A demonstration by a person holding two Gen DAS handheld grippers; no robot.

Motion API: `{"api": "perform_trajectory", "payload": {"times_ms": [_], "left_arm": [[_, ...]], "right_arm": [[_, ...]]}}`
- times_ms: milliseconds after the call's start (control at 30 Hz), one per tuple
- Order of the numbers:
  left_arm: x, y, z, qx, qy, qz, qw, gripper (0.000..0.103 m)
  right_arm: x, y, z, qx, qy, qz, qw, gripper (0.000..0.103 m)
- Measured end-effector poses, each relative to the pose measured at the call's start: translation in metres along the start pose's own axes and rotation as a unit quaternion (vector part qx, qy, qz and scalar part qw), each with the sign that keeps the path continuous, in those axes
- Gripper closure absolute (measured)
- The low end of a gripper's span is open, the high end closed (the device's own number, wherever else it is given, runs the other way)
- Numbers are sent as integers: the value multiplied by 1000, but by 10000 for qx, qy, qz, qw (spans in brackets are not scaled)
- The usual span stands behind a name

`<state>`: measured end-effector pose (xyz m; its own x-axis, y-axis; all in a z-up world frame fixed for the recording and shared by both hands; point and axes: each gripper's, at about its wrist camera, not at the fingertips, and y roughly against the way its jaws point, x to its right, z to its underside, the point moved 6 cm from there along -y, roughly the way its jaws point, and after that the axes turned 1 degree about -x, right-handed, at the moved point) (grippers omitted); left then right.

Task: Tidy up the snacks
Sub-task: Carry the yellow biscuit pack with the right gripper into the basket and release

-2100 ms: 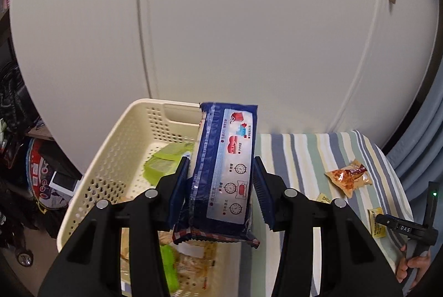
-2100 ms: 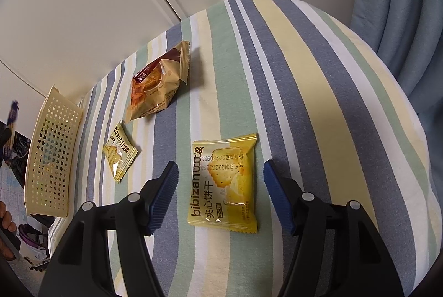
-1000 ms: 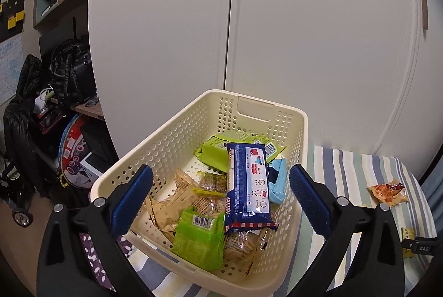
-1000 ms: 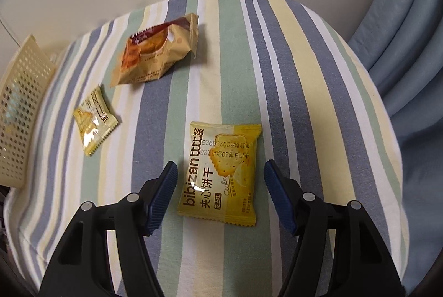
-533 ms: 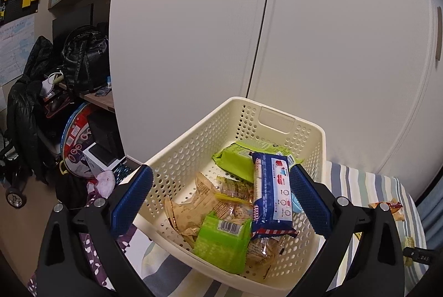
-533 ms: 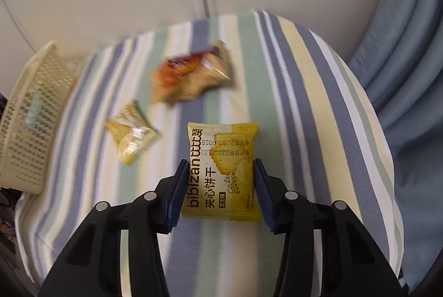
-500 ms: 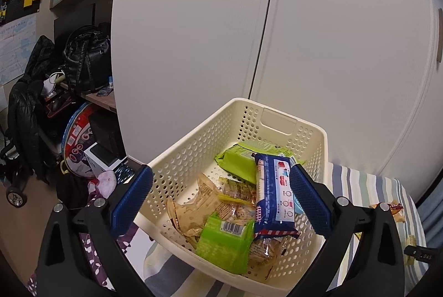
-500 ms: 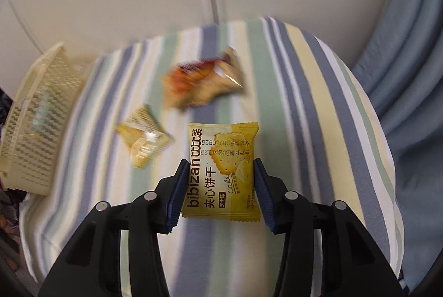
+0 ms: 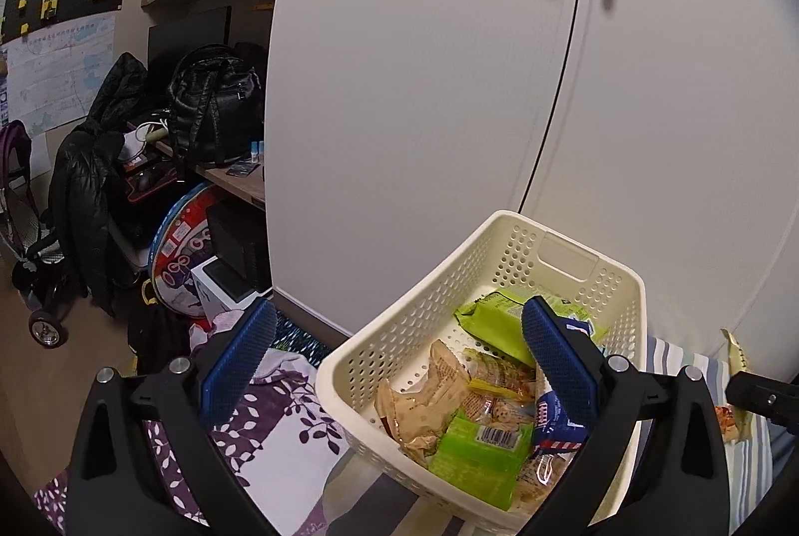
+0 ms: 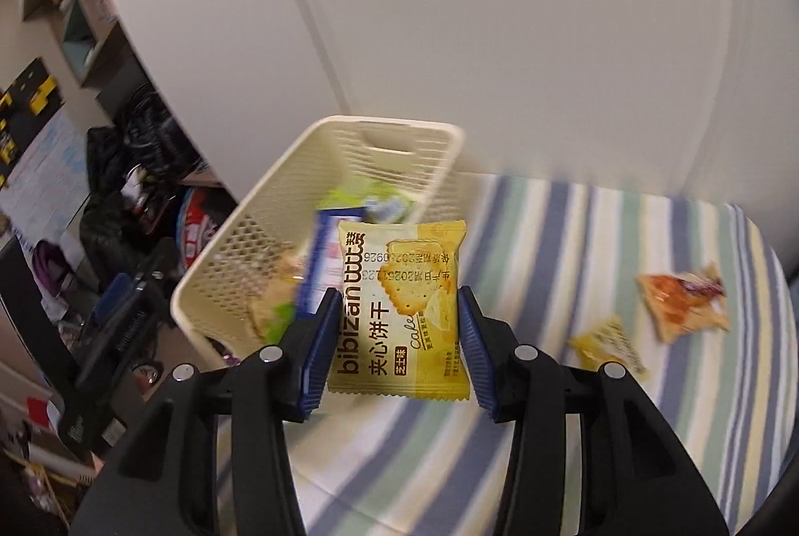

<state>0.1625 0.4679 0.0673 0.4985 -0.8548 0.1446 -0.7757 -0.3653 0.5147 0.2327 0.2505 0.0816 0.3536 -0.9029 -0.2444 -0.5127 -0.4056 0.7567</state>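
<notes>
Ahead and left of the right tongs (image 10: 394, 331), clamped on the yellow biscuit packet (image 10: 402, 311), sits the basket (image 10: 209, 281); left tongs (image 9: 399, 366) gape empty.

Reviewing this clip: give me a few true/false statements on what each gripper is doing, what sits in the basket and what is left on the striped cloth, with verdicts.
1. The right gripper is shut on the yellow biscuit packet. True.
2. The left gripper holds the blue packet. False: its jaws are wide open and empty; the blue packet lies in the basket.
3. The basket is empty. False: it holds several snacks, among them green packets.
4. Two snacks lie on the striped cloth: an orange packet and a small yellow packet. True.
5. The yellow biscuit packet is already inside the basket. False: it is held in the air by the right gripper.
</notes>
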Motion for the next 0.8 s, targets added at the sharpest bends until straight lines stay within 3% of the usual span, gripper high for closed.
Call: {"api": "perform_trajectory", "payload": {"times_ms": [167,267,300,633,800], "left_arm": [[-12,1,-4,39,148,-57,9999,3],[-19,1,-5,44,267,-83,9996,3],[-21,1,-5,38,301,-67,9995,3],[-16,3,-4,44,268,36,9996,3],[-8,7,-5,87,195,134,9997,3]], "right_arm": [[-47,-30,-2,-254,153,-368,9989,54],[-62,-44,-2,-409,49,-731,9965,39],[-67,-48,-1,-424,33,-763,9962,38],[-38,-47,6,-343,-285,-480,9979,38],[-15,-46,14,-323,-368,-205,9986,31]]}}
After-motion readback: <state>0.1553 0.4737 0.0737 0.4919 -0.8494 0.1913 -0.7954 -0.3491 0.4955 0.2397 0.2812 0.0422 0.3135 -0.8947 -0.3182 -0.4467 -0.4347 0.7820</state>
